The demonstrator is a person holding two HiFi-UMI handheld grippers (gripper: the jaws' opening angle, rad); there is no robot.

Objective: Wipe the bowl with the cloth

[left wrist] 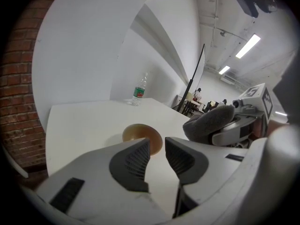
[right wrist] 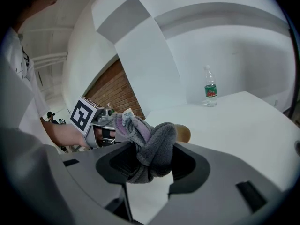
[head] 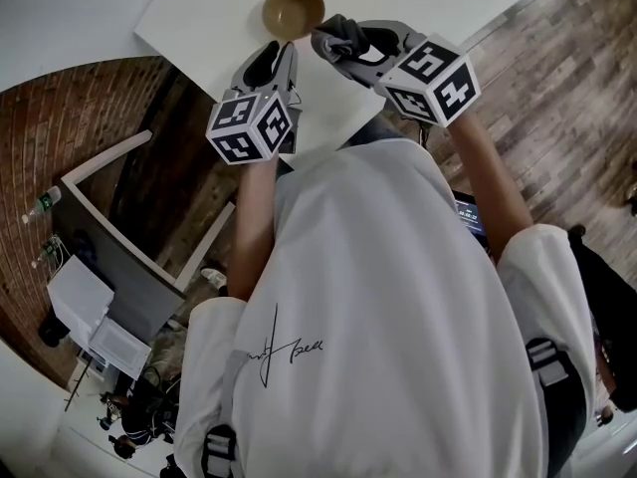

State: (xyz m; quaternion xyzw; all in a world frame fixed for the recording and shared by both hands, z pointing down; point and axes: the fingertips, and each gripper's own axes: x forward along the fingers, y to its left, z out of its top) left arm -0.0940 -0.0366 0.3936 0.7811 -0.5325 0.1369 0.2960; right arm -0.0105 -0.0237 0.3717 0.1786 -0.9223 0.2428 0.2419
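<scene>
Nearest in the head view, a white shirt, hiding the near edge of the table and most of both forearms. Just past it, two marker cubes, covering the gripper bodies from above, so no reading of either gap from there. Left gripper just short of the bowl, tips close to its near rim; touching or not, cannot tell from overhead. Right gripper beside it, tips buried under the grey cloth.

In the left gripper view, plainer: left gripper with jaws a narrow gap apart, nothing between the ribbed pads. Beyond them the brown bowl standing on the white table, its lower part cut off behind the left jaw. To the right, the cloth bulging out and masking the other gripper's tips.

In the right gripper view, right gripper clamped on the cloth; wad fills the gap and rises above the jaws. Blocks nearly all of the bowl, leaving only a brown sliver at its right edge.

Farthest, a plastic bottle with a green label, upright near the far edge of the table. Shows again in the right gripper view; not made out from the head.
</scene>
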